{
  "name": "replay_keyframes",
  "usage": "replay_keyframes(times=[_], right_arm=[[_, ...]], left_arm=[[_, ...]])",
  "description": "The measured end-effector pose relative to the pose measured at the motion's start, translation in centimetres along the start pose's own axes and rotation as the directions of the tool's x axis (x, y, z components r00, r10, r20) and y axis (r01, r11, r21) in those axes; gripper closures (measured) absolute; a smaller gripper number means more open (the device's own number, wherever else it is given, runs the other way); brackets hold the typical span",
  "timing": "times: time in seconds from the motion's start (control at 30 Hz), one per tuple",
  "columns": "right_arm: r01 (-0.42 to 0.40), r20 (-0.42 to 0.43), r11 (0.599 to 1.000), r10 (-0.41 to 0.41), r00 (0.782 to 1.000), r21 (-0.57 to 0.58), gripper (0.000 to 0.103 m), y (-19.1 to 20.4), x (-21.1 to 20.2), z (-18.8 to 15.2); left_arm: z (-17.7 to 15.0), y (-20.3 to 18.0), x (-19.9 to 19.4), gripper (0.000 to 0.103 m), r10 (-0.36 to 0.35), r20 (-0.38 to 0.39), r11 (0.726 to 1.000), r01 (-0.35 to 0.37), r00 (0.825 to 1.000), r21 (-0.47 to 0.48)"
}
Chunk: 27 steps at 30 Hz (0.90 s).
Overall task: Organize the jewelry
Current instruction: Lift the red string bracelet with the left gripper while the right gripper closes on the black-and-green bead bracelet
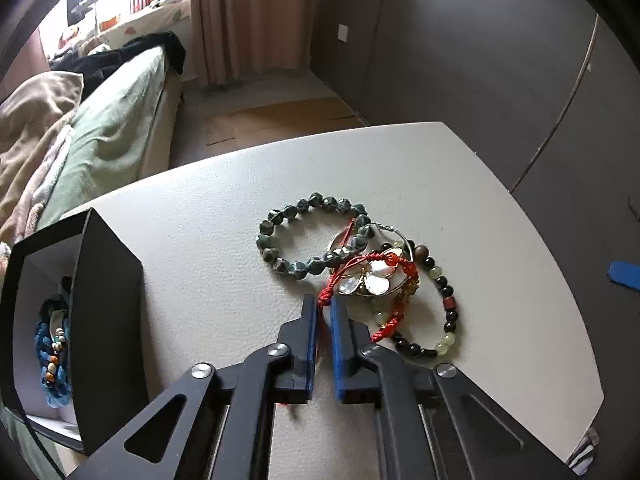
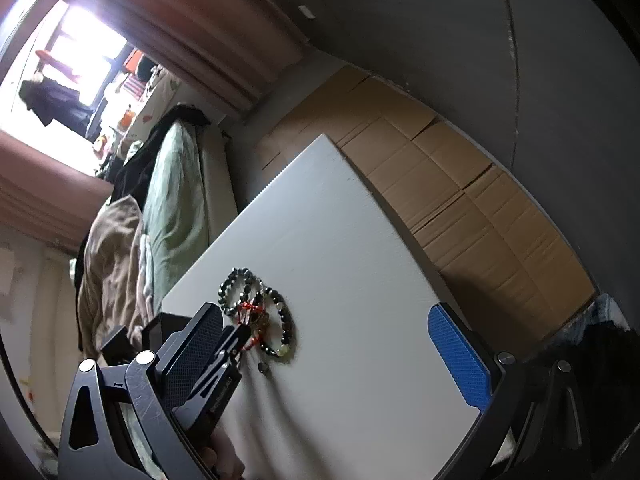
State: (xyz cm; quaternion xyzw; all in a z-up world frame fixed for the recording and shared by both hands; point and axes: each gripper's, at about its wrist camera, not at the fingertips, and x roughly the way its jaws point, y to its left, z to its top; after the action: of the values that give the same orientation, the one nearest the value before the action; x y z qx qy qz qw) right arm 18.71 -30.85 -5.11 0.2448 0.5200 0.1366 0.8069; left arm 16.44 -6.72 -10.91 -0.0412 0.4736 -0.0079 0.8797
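While right gripper [image 2: 340, 344] gapes empty, left gripper [image 1: 323, 308] pinches red cord bracelet [image 1: 340, 280].

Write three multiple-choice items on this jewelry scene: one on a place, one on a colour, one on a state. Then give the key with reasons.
1. Where is the open black box relative to the heap of bracelets on the white table?
A. To its left
B. To its right
C. On top of it

2. What colour is the knotted cord bracelet?
A. Yellow
B. Red
C. White

3. What is the left claw doing?
A. Wide open above the heap
B. Shut on the cord bracelet's tail
C. Holding the faceted green bead bracelet

Key: 1 A, the box stands at the left table edge; 2 B, red cord; 3 B, red strands sit pinched between the pads.
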Motion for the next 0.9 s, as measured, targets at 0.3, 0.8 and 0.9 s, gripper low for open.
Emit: replay_keyframes(times=[0.3,0.8,0.9], right_arm=[[0.006,-0.051,0.994,-0.012,0.999,-0.109,0.025,2.6,2.7,-1.1],[0.143,-0.086,0.943,-0.175,0.981,-0.299,0.052,6.8,8.3,-3.2],[0.174,-0.087,0.930,-0.213,0.973,-0.323,0.054,7.3,9.3,-3.4]], left_arm=[[0.6,2.0,-3.0,0.098,-0.086,0.042,0.993,0.089,0.995,-0.073],[0.9,5.4,-6.5,0.098,-0.129,0.103,0.977,0.144,0.986,-0.155],[0.6,5.9,-7.0,0.098,-0.114,0.112,0.978,0.131,0.987,-0.161]])
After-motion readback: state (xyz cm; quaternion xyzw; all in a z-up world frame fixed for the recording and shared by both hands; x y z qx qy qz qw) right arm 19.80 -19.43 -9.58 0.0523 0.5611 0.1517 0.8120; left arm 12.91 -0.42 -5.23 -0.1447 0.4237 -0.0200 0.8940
